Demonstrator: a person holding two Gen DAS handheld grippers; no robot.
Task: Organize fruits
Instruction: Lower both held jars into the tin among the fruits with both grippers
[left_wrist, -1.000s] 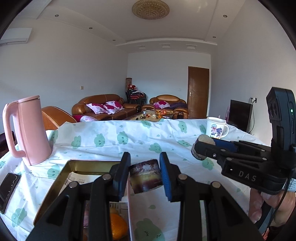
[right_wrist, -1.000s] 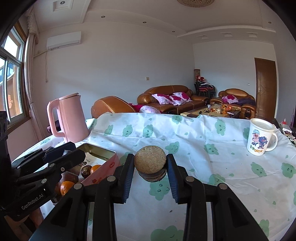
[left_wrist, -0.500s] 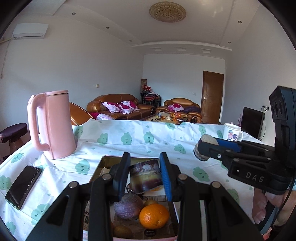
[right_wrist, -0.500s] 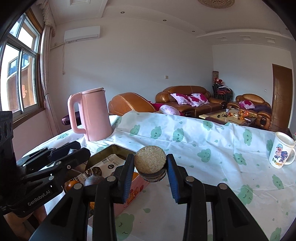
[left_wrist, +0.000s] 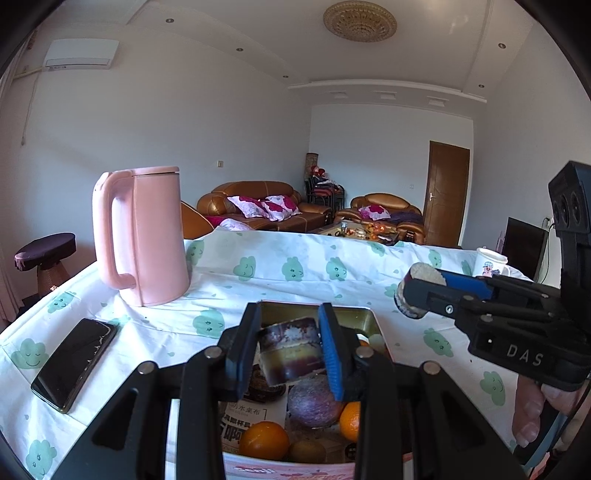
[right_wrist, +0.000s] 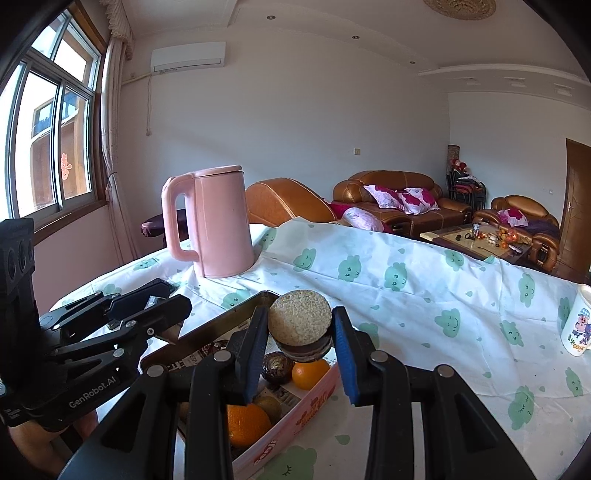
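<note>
Surface (left_wrist: 295, 280) under cloud-print cloth carries the fruit tin (left_wrist: 376, 325), the landmark. Pink kettle (left_wrist: 142, 236) behind-left of the tin, phone (left_wrist: 74, 363) left of it. Left gripper (left_wrist: 288, 349) over the tin, fingers clamped on a dark cake slice (left_wrist: 290, 349). Right gripper (right_wrist: 300, 332) over the tin's right edge, fingers pinching a round crumb-topped cake (right_wrist: 300, 323). Oranges (left_wrist: 264, 439), passion fruit (left_wrist: 314, 402) and kiwi (left_wrist: 306, 450) in the tin.
</note>
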